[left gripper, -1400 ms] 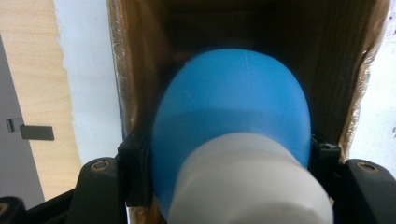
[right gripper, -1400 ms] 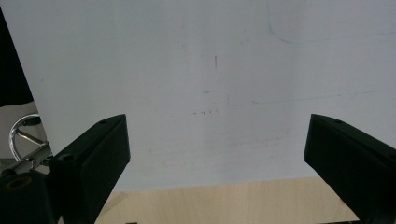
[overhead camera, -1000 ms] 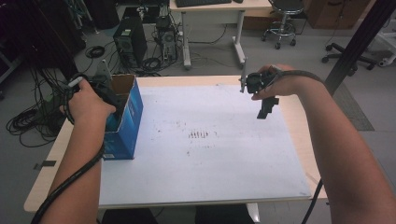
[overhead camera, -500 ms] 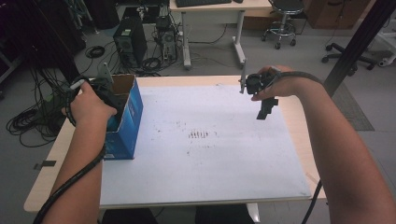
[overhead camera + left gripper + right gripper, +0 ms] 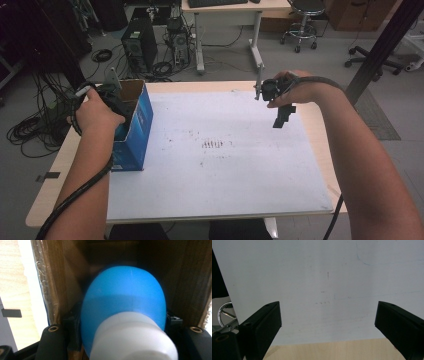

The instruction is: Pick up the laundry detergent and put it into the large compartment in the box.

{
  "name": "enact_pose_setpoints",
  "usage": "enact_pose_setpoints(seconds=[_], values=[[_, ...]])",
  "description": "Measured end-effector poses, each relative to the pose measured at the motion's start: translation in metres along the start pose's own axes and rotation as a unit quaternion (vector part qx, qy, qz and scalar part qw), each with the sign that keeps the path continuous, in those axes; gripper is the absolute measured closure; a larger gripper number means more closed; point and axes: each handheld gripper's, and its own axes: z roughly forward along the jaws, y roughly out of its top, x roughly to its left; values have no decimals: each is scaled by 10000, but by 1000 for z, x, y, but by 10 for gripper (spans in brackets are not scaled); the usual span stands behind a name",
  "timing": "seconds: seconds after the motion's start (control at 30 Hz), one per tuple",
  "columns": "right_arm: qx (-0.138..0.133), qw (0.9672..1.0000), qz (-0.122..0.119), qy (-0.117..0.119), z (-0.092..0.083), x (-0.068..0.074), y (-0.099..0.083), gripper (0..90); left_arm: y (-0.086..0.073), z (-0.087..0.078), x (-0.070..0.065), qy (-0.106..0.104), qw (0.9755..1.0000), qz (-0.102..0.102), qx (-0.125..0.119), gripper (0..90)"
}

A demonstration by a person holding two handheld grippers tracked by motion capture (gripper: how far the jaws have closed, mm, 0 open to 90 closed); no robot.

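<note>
Tabletop box (image 5: 131, 131), blue bottle (image 5: 123, 305) inside

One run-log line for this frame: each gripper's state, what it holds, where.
left gripper: shut on blue and white object, inside blue box | right gripper: open, holding nothing, above white sheet | stage: object in box, not released

I can't read any words, labels or numbers here, neither on my blue box (image 5: 135, 130) nor on the white sheet (image 5: 220, 170).

Blue box (image 5: 134, 131) blocks table's left edge; white sheet (image 5: 220, 170) offers free passage across middle and right.
</note>
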Motion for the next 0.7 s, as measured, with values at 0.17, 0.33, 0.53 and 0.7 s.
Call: enact_pose_setpoints(seconds=[0.17,0.33,0.53,0.7], values=[[2,10000,8,-11,-1,0,-1,70,1,0,0,4,10000,-12,6,365],[-7,10000,4,-13,0,-1,-3,70,1,0,0,8,10000,-11,24,364],[-23,10000,11,-7,0,0,-5,70,1,-2,0,3,10000,-60,-45,340],[-36,10000,24,-13,1,0,-6,70,0,-4,0,-20,9999,-105,-72,331]])
